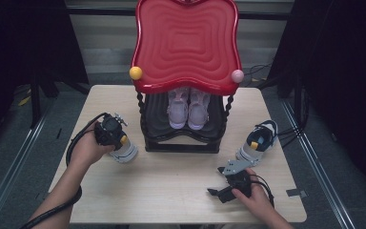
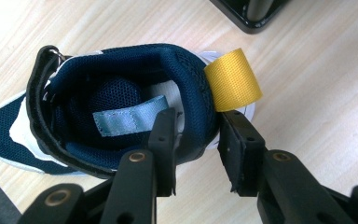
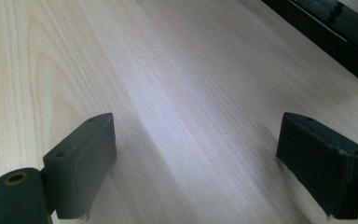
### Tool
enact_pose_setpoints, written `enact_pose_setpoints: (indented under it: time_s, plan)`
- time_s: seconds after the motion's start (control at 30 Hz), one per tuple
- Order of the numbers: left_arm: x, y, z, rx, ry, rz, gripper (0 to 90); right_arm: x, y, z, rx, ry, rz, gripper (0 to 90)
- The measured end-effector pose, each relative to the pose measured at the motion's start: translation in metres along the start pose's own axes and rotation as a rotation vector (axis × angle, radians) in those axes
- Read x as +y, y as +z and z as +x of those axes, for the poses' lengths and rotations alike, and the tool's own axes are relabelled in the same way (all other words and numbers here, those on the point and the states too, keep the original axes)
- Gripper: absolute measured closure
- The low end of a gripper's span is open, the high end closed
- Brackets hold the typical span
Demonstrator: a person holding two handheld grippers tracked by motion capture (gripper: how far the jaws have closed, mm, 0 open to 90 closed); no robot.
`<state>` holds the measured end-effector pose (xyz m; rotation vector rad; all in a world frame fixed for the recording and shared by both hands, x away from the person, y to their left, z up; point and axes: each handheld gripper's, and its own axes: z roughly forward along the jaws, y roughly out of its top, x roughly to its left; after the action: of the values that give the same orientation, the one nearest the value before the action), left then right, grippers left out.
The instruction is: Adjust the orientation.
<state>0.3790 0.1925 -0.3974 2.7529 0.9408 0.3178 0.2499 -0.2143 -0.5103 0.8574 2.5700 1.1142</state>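
Note:
A navy and white shoe (image 2: 98, 88) with a yellow heel loop (image 2: 233, 79) stands on the wooden table, at the left in the high view (image 1: 127, 152). My left gripper (image 2: 198, 126) points down on it. One jaw is inside the heel opening and the other is outside, and both press on the heel collar. The matching shoe (image 1: 259, 140) lies at the right of the table. My right gripper (image 1: 217, 192) rests low near the front edge, its jaws wide apart over bare wood (image 3: 196, 154).
A black shoe rack (image 1: 181, 140) with a red wavy top tray (image 1: 186, 43) stands at the back centre. A pair of pink shoes (image 1: 188, 109) sits on its lower shelf. A yellow ball (image 1: 135, 72) and a pink ball (image 1: 237, 76) mark the tray's corners.

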Motion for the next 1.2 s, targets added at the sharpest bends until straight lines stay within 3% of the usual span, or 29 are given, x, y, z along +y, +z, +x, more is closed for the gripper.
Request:
enact_pose_setpoints:
  time_s: [0.1, 0.4, 0.47, 0.53, 0.77, 0.97, 1.1, 1.2]
  plan:
    - [0.0, -0.002, -0.003, -0.004, 0.034, 0.018, 69.0, 0.0, 0.0, 0.0, 0.0, 0.0, 0.0, 11.0]
    - [-0.018, -0.016, -0.015, -0.087, 0.086, 0.031, 71.6, 0.0, 0.0, 0.0, 0.0, 0.0, 0.0, 11.0]
    - [-0.023, -0.019, -0.016, -0.101, 0.077, 0.026, 71.6, 0.0, 0.0, 0.0, 0.0, 0.0, 0.0, 11.0]
    - [-0.026, -0.02, -0.015, -0.117, 0.035, 0.009, 69.2, 0.0, 0.0, 0.0, 0.0, 0.0, 0.0, 11.0]
    - [-0.022, -0.01, -0.011, -0.15, -0.046, -0.004, 51.0, 0.0, 0.0, 0.0, -0.001, -0.004, 0.0, 10.9]
    - [-0.014, 0.0, -0.011, -0.155, -0.061, 0.016, 45.7, 0.0, 0.0, 0.0, 0.0, -0.005, -0.002, 10.9]
    - [-0.01, 0.002, -0.011, -0.159, -0.054, 0.027, 48.7, 0.0, 0.0, 0.0, 0.002, -0.005, -0.002, 10.9]
    - [-0.008, 0.004, -0.012, -0.165, -0.03, 0.047, 55.9, 0.0, 0.0, 0.0, 0.002, -0.005, -0.002, 10.9]
